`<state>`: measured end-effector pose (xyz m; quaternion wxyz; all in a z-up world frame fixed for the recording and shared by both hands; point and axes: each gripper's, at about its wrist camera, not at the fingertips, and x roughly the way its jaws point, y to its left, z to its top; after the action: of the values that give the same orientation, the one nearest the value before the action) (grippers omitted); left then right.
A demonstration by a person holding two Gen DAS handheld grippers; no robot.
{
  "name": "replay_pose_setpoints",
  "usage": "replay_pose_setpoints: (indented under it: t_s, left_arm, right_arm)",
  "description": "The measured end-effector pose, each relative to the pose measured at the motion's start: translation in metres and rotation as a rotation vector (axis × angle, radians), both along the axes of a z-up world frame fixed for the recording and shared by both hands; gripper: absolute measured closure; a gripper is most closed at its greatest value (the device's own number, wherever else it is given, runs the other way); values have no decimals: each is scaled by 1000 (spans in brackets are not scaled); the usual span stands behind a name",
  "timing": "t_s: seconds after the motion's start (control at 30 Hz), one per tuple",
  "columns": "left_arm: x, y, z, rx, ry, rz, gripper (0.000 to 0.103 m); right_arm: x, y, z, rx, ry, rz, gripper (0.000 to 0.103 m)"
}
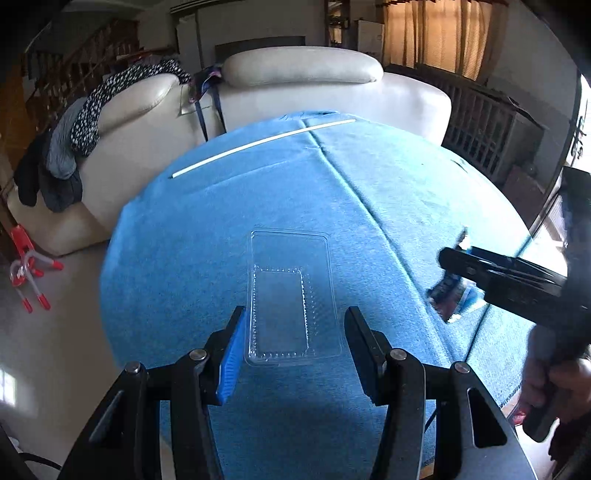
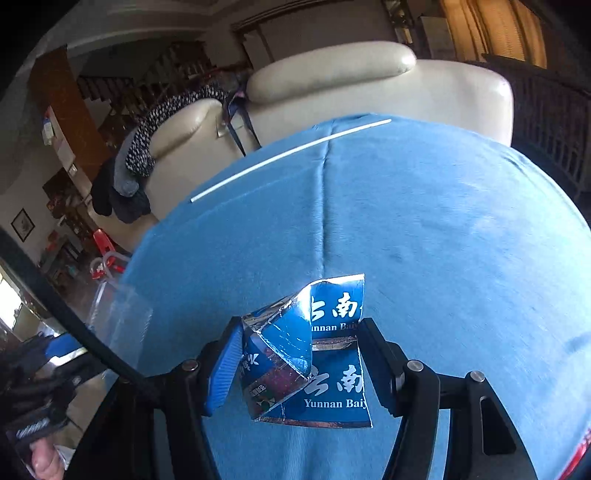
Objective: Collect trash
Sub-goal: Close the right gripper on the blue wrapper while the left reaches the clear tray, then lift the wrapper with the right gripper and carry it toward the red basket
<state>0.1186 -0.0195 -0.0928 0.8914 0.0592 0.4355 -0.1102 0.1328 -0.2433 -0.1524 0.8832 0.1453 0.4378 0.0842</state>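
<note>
Left hand-held gripper [image 1: 293,356] had jaws spread wide, straddling the near end of a clear plastic tray [image 1: 290,299] lying flat on the surface [image 1: 184,258]; fingers either side, contact unclear. Right hand-held gripper [image 2: 299,363] also spread apart, a crumpled blue foil wrapper [image 2: 314,354] with white lettering sitting between the fingers; blue pad [image 2: 223,369] just beside its left edge, a real grip could not be confirmed. Surface covered in blue cloth with a centre crease. Thin white stick [image 1: 262,142] lay near the far edge. Behind it, cream leather sofa [image 1: 332,85] with dark clothes [image 1: 85,122] draped over one arm; red-tipped toy [image 1: 27,266] on the floor, curtains [image 1: 439,33] back right.
</note>
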Motion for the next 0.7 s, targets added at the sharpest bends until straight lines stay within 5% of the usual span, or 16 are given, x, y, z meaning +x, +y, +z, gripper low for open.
replay_pose_setpoints:
  t_s: [0.7]
  left_arm:
    - [-33, -68, 17, 121, -93, -122, 48]
  right_arm:
    - [-109, -58, 41, 23, -108, -115, 37]
